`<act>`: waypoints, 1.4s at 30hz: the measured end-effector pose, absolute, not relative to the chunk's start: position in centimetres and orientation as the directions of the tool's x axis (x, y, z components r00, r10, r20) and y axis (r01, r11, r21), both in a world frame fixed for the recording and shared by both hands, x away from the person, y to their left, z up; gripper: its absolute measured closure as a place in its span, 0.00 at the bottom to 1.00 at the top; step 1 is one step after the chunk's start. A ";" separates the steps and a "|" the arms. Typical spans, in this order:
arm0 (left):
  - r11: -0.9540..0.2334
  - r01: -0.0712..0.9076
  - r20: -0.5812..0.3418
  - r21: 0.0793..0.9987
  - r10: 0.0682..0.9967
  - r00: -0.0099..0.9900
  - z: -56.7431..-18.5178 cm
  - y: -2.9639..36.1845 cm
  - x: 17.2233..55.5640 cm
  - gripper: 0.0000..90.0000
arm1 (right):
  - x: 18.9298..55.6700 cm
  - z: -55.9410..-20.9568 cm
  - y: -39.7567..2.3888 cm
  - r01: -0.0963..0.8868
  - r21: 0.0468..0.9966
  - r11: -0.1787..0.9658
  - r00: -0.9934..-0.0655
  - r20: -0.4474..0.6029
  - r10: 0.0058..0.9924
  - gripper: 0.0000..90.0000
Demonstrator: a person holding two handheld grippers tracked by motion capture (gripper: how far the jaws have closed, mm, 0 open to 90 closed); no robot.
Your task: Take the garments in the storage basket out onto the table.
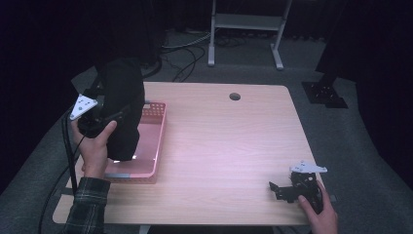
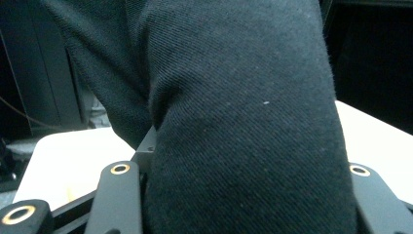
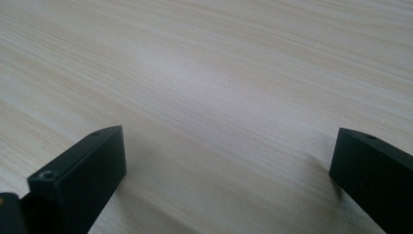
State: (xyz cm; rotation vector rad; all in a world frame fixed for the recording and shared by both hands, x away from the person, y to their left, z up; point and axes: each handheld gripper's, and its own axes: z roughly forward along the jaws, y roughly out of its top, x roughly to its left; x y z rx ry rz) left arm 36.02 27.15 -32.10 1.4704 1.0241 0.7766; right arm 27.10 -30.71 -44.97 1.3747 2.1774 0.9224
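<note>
The left gripper point(image 1: 109, 117) is held above the left side of the table point(image 1: 224, 146), over a pink basket point(image 1: 152, 146) that sits near the table's left edge. Its jaws are clamped on a black garment point(image 1: 122, 105), a thick bundle of dark twill fabric. In the left gripper view the cloth point(image 2: 243, 122) sits between the two black jaws and rises up and away from them, with pale table surface visible to either side. In the high view the garment hangs from the grip, and its lower end reaches down into the basket; whether it touches the basket floor cannot be told. The left hand point(image 1: 95, 146), with a plaid sleeve point(image 1: 87, 207) behind it, grasps the gripper body from the near side.

The right gripper point(image 1: 282, 190) rests low at the near right corner of the table, held by the right hand point(image 1: 319, 209). In the right gripper view its jaws stand spread wide apart over bare wood grain point(image 3: 219, 97), with nothing between them. It is well apart from the basket and the garment.
</note>
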 end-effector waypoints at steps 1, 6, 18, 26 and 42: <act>0.007 0.162 -0.072 0.987 0.912 0.403 -32.0 27.1 35.9 0.49 | 27.1 -45.0 -30.7 0.634 0.714 0.297 -0.434 0.010 0.901 0.00; 0.024 0.106 -0.065 0.994 0.915 0.397 -31.8 27.1 35.5 0.49 | 27.1 -45.0 -30.7 0.634 0.714 0.297 -0.434 0.011 0.901 0.00; 0.042 0.084 -0.071 0.996 0.920 0.384 -30.4 26.8 34.7 0.49 | 27.1 -45.0 -30.7 0.633 0.714 0.298 -0.434 0.010 0.901 0.00; 0.053 0.063 -0.073 0.997 0.921 0.383 -29.3 25.7 33.7 0.49 | 27.1 -45.0 -30.7 0.634 0.714 0.297 -0.434 0.010 0.901 0.00; 0.069 0.026 -0.073 0.997 0.890 0.450 -27.3 22.2 32.7 0.49 | 27.1 -45.0 -30.7 0.634 0.714 0.297 -0.434 0.010 0.901 0.00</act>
